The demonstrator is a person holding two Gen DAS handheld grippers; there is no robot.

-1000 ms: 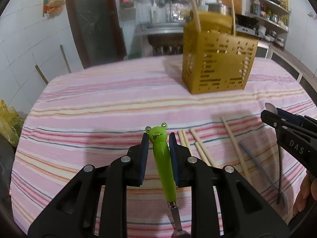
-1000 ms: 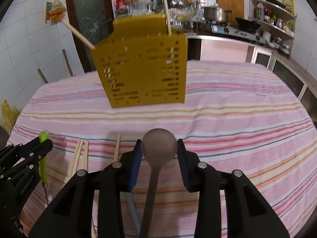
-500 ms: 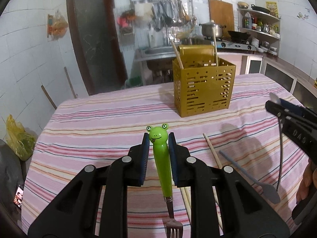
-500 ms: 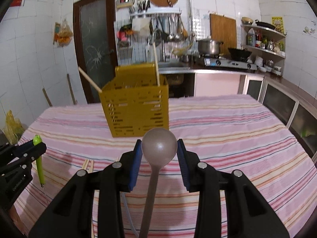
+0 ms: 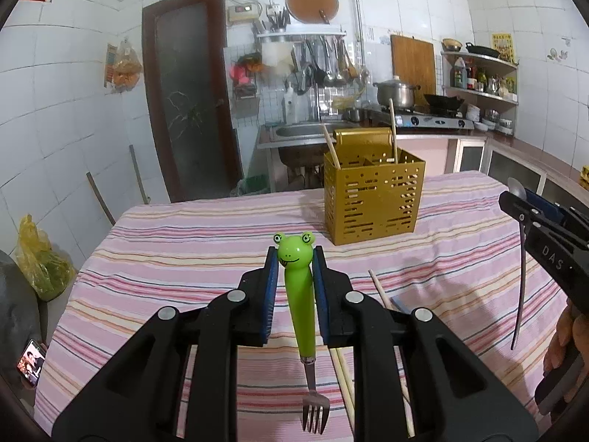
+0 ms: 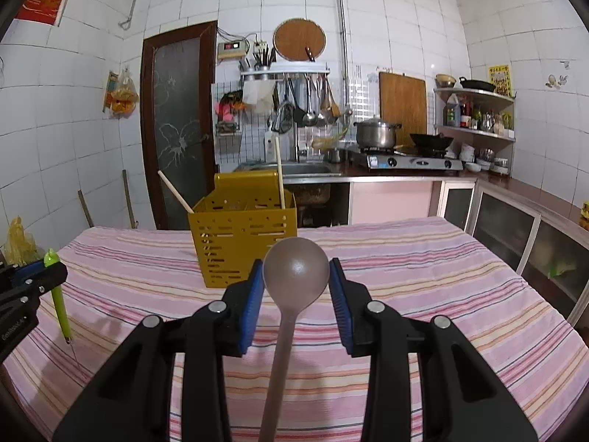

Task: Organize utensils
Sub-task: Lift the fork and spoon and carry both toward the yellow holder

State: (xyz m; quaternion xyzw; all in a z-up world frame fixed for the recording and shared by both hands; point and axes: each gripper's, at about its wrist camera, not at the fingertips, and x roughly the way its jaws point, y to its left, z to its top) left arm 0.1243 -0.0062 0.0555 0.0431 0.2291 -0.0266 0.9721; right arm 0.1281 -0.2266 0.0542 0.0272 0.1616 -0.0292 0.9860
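**Two utensils held above the striped table, holder at the far side**

White tiled walls close the kitchen at the back, with a dark door on the left and a counter with a sink, a pot and a stove behind the table. Between the grippers and the yellow utensil holder (image 5: 373, 199) the striped tablecloth (image 5: 184, 258) lies bare and wide. To the left of the holder the cloth is also free up to the table's left edge, where a yellow bag (image 5: 40, 258) hangs beside it.

In the left wrist view the left gripper (image 5: 293, 276) clamps the green frog fork (image 5: 298, 302) between its blue pads, nearly closed on the handle. The fork's long axis runs along the fingers: the frog head points forward to the holder, and the metal tines hang down toward the camera, above the cloth. Some wooden chopsticks (image 5: 379, 289) lie on the cloth just under and to the right of this gripper.

The right gripper (image 6: 296, 291) grips the brown spoon (image 6: 294, 276) by its round bowl, pads pressing on both sides, jaws about a third open. The bowl points forward, the long handle runs down and back toward the camera. From the left wrist view the handle hangs almost upright, clear of the table.

The holder stands upright near the far edge, with two chopsticks (image 6: 279, 173) inside; one leans left, one stands almost straight.
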